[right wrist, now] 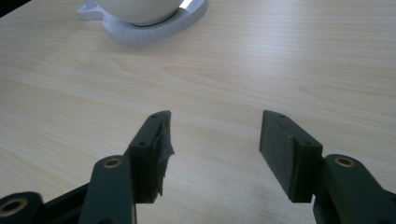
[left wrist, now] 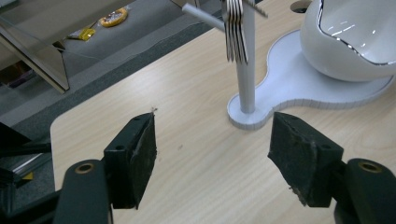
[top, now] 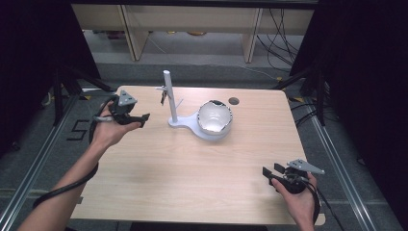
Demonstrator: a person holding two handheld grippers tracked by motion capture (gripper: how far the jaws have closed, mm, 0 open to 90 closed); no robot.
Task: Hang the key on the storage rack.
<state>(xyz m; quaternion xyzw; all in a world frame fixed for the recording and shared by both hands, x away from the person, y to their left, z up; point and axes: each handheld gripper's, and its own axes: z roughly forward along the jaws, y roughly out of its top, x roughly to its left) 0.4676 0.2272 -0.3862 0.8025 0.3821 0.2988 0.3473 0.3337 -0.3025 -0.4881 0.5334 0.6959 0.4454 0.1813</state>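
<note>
The white stand [top: 174,122] sits toward the far middle of the wooden table [top: 192,168], a flat base with an upright post [top: 169,94] at one end and a white bowl [top: 215,118] resting on the other end. From a short peg on the post hangs a metal fork [left wrist: 236,32], tines down, just beside the post; in the high view it is too small to make out well, but the left gripper view shows the tines clearly. The left gripper [top: 137,119] is held above the table to the left of the stand, near the post, its jaws spread wide with nothing between them and pointed toward the post's foot. The right gripper [top: 270,173] is well apart from the stand, at the near right corner of the table, jaws likewise spread and empty, facing across bare wood toward the stand's base [right wrist: 154,28] beneath the bowl.
</note>
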